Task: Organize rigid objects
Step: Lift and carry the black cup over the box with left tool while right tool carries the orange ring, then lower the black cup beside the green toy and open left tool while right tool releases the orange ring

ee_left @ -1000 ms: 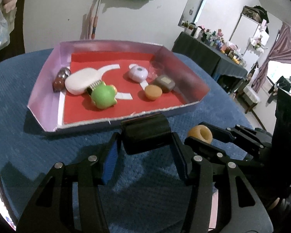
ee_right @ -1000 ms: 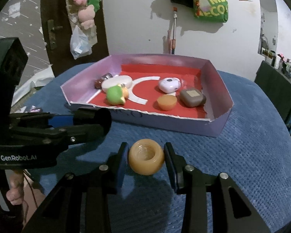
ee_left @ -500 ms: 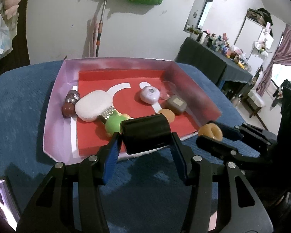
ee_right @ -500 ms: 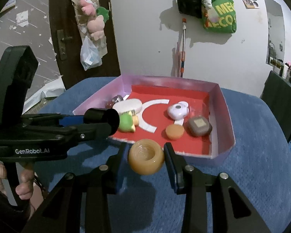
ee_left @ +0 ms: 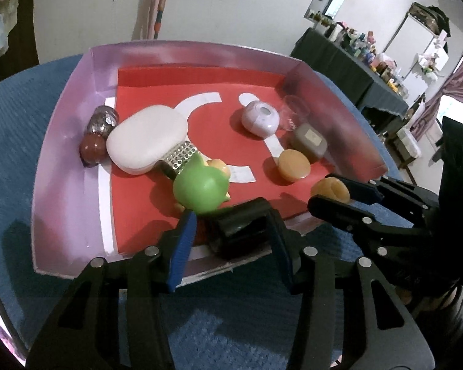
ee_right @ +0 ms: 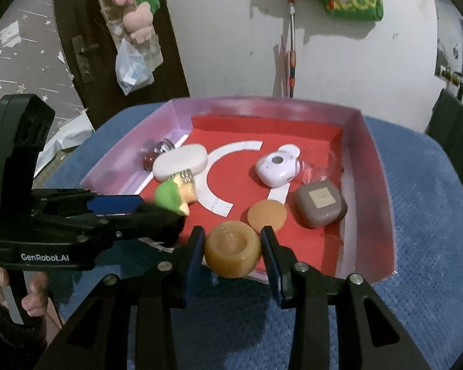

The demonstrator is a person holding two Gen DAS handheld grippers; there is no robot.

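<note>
At lower centre of the right wrist view, the right gripper [ee_right: 233,248] is clamping a tan ring-shaped piece [ee_right: 232,252] over the near wall of the pink tray [ee_right: 382,191]. Low in the left wrist view, the left gripper [ee_left: 231,234] is holding a black cylinder [ee_left: 242,231], jaws having just been closing on it, just below the green toy [ee_left: 200,186].

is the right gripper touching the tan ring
Touching: the right wrist view shows the right gripper with both jaws pressed against the sides of the tan ring.
</note>
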